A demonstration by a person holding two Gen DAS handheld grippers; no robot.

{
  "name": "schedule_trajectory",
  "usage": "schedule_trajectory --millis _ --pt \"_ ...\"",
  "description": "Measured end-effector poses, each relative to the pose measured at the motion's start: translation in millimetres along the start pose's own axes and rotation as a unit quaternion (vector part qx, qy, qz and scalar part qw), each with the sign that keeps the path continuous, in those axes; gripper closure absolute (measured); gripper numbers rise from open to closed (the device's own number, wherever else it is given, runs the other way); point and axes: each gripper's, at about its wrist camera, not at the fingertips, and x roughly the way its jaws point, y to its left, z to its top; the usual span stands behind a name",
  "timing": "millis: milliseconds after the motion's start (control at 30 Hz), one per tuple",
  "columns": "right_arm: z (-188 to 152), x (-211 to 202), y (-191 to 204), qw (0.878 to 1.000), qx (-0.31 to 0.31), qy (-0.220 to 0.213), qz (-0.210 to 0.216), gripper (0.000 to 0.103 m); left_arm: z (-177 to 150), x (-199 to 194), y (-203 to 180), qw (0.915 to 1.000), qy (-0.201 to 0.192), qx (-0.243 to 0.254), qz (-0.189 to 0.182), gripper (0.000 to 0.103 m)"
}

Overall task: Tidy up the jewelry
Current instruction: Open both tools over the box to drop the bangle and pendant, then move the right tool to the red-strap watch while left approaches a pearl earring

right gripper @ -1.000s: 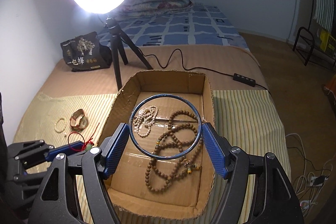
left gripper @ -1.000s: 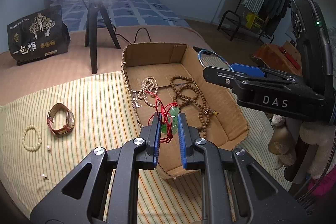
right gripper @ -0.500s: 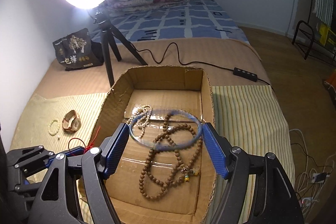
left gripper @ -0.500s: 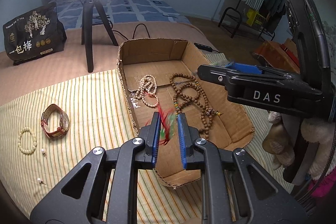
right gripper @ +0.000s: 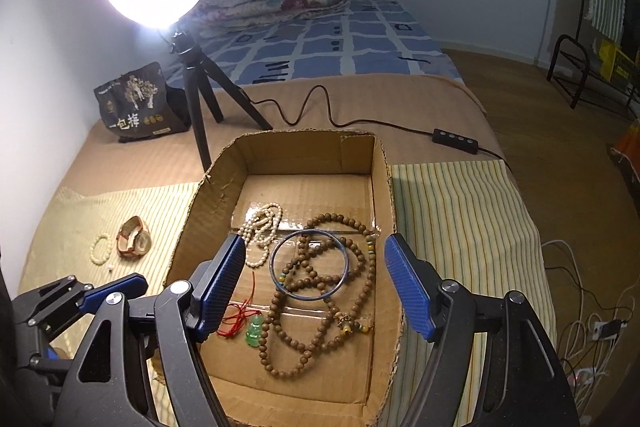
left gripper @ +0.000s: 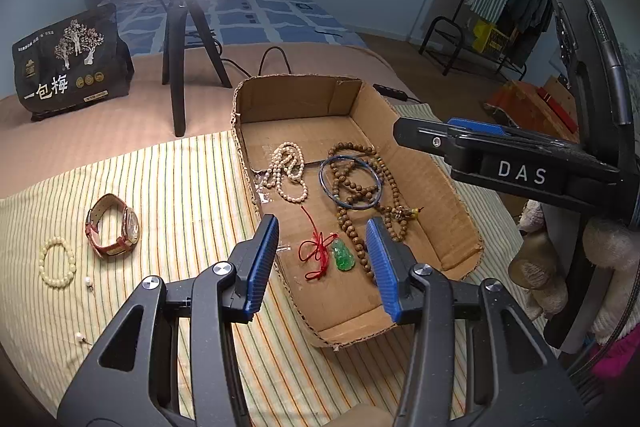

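A cardboard box (left gripper: 460, 211) (right gripper: 384, 163) holds a pearl necklace (left gripper: 289, 171) (right gripper: 262, 227), a brown bead necklace (left gripper: 362, 187) (right gripper: 316, 307), a blue bangle (left gripper: 351, 183) (right gripper: 309, 266) lying on the beads, and a green jade pendant on red cord (left gripper: 343, 255) (right gripper: 253, 333). My left gripper (left gripper: 322, 259) is open and empty above the pendant. My right gripper (right gripper: 314, 291) is open and empty above the bangle. A red-strapped watch (left gripper: 116, 227) (right gripper: 134, 237), a cream bead bracelet (left gripper: 57, 262) (right gripper: 99, 249) and small pearl earrings (left gripper: 88, 282) lie on the striped cloth (left gripper: 192, 195) left of the box.
A ring light on a black tripod (left gripper: 180, 39) (right gripper: 196, 99) stands behind the box, beside a black bag (left gripper: 70, 63) (right gripper: 138, 107). Its cable and switch (right gripper: 456, 139) run right. The bed edge drops off at the right (right gripper: 536, 227).
My left gripper opened and dropped the jade pendant into the box. My right gripper opened and let the blue bangle fall onto the brown beads.
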Motion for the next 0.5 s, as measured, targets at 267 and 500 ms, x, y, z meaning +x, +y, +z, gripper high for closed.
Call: schedule_trajectory --millis 267,500 --pt "-2.3 -9.1 4.5 1.000 0.002 -0.006 0.002 0.031 -4.4 -14.3 4.5 0.9999 -0.007 0.002 0.007 0.057" --pt "-4.5 -18.4 14.9 1.000 0.002 -0.012 0.009 0.031 -7.7 -31.5 19.8 0.9997 -0.014 -0.007 0.017 0.057"
